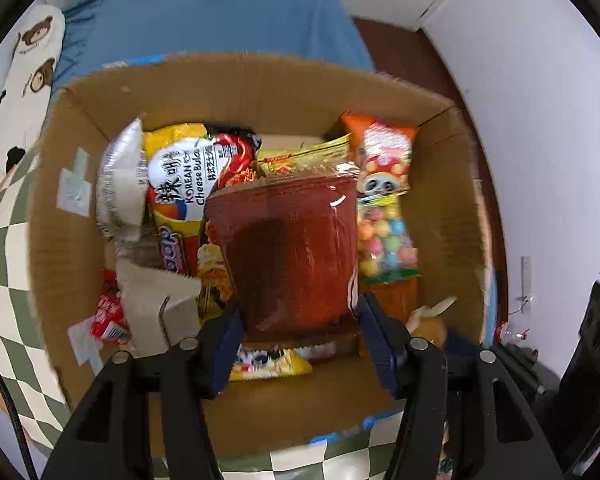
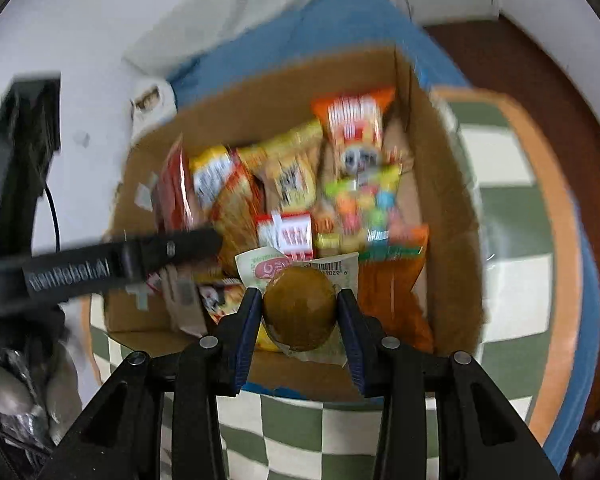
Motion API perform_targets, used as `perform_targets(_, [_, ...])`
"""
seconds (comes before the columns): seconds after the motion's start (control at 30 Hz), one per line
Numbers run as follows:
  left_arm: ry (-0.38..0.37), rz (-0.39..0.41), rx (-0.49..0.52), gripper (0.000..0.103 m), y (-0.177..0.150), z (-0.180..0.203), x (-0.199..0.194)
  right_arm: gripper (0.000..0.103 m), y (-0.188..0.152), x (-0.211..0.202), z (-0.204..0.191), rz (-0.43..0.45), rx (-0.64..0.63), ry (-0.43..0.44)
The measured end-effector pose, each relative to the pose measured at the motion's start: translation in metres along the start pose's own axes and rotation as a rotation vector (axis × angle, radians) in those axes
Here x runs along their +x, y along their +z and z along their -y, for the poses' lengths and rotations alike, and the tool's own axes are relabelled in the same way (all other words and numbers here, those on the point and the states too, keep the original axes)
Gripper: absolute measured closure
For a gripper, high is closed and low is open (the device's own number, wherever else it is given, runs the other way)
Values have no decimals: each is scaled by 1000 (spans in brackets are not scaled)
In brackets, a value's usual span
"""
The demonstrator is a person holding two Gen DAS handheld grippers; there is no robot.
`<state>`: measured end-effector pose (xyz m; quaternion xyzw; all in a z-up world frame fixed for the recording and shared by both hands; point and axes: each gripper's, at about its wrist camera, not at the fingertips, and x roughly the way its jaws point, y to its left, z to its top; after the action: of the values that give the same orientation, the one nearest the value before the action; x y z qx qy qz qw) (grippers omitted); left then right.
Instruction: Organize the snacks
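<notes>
Motion blur smears the right wrist view, leaving the print on the yellow packets [image 2: 284, 172] and the panda candy bag [image 2: 358, 160] unreadable. In the left wrist view, a red translucent packet [image 1: 292, 252] covers most of the noodle bag [image 1: 214, 256] behind it and the middle of the cardboard box [image 1: 260, 88] floor. A panda-print wrapper [image 1: 272, 358] shows only as a strip under that packet. The checkered cloth [image 1: 4, 256] runs off the frame edge.
</notes>
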<state>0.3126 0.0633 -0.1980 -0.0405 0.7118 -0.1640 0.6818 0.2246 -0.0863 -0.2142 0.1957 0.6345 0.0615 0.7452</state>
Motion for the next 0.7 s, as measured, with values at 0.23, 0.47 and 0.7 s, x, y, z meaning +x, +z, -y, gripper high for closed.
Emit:
perform_targets(0.23, [79,-15,29,16,9,-1,22,3,5,13,5,-10,-23,-129])
perform_targets(0.47, [98,45,9,16,-1,-9,11,3,12,0,4,38,-41,-218])
perform_targets(0.7, [161,152,2,16,-26,-18,-19,3,6,-18,2,90,-50,-246])
